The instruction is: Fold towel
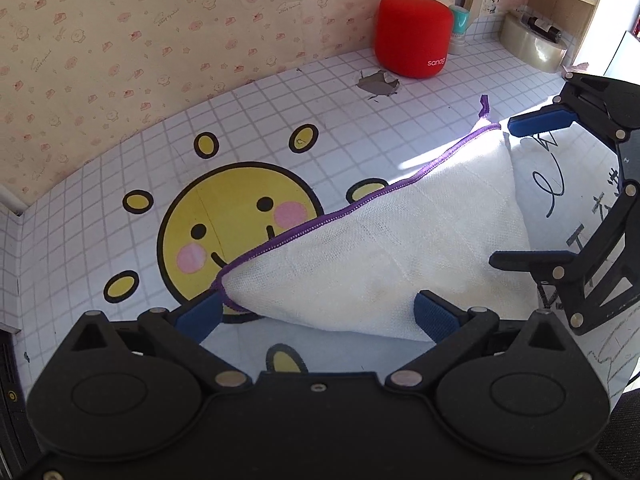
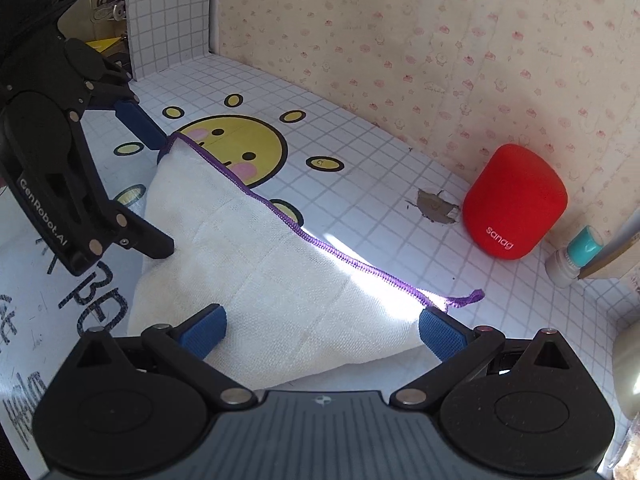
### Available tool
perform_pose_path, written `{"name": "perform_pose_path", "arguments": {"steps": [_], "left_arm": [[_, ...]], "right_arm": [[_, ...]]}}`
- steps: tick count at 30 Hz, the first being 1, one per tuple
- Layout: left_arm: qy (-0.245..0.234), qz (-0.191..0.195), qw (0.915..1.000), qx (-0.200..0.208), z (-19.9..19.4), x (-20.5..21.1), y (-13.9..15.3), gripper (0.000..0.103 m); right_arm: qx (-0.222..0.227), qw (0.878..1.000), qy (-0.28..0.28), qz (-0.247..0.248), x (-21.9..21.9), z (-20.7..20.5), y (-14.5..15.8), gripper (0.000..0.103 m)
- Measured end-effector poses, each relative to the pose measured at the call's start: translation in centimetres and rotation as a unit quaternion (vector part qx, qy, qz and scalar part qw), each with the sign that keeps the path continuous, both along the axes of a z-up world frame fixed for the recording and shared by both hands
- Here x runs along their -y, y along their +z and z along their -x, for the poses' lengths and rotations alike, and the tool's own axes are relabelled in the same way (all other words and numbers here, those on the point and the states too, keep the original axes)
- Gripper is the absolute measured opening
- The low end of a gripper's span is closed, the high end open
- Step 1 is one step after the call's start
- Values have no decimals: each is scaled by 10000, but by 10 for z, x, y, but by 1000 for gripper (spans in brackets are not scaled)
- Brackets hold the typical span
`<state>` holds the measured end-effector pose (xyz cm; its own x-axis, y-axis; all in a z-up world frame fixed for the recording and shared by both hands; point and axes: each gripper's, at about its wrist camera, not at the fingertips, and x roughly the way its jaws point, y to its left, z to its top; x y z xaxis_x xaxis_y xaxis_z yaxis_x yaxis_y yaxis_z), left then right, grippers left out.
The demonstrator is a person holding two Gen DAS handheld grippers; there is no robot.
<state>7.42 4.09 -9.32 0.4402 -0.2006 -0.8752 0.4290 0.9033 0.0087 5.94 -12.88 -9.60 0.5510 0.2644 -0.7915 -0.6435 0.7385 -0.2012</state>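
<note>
Right now both my grippers stand released, the towel (image 1: pixel 380 248) lying between each pair of fingers: left gripper (image 1: pixel 320 312) straddles one end of its purple hem (image 1: pixel 360 204), right gripper (image 2: pixel 320 328) the other, hem running gripper-to-gripper.

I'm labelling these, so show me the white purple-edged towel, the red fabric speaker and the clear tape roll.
white purple-edged towel (image 1: pixel 380 248), left wrist view, middle of cloth
red fabric speaker (image 2: pixel 516 208), right wrist view, front side
clear tape roll (image 1: pixel 534 44), left wrist view, outer band

White towel (image 1: pixel 380 248) folded on table (image 1: pixel 312 92); left hand-held gripper (image 1: pixel 324 312) open around near corner.
</note>
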Motion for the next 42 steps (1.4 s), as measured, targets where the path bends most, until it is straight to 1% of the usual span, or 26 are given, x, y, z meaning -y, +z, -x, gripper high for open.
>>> {"name": "perform_pose_path", "arguments": {"steps": [2,6,11,14,16,20,23,26,28,29,31,36,37,38,39,41,42], "left_arm": [[-55,77,9999,41,6,1,7,102],[-342,80,9993,117,18,17,11,102],[-707,-76,9973,157,29,41,4,102],[-805,-170,9966,17,29,45,-6,102],[-763,-251,9968,-29,28,44,-11,102],[-503,-166,9985,-105,23,31,-14,102],[-387,-116,9991,-141,22,22,-13,102],[-356,-10,9994,-52,25,16,-6,102],[-361,66,9993,43,31,12,1,102],[-366,84,9992,104,35,11,5,102],[-386,58,9991,190,42,10,9,102],[-360,-72,9991,225,57,9,16,102],[-315,-83,9992,224,59,7,17,102],[-286,-30,9993,229,61,5,19,102],[-244,104,9994,226,64,2,22,102],[-125,281,9994,184,68,-5,26,102],[-18,321,9994,148,70,-8,27,102]], "right_arm": [[39,10000,-22,13,6,6,5,103],[8,9999,10,112,11,14,4,103],[9,9992,254,299,5,27,-1,103],[-7,9984,394,403,-2,33,-5,103],[84,9975,465,520,-7,39,-12,103],[170,9975,421,533,-17,41,-13,103],[124,9979,336,534,-22,38,-13,103],[133,9979,246,580,-24,38,-10,103],[320,9979,142,539,-21,44,0,103],[325,9981,105,512,-20,45,2,103],[237,9989,6,399,-21,42,7,103],[287,9988,145,382,-36,40,4,103],[222,9985,169,466,-39,39,0,103],[151,9981,193,558,-43,39,-3,103],[39,9972,269,701,-44,41,-10,103],[114,9971,247,711,-42,46,-13,103],[65,9971,202,727,-42,46,-11,103]]}}
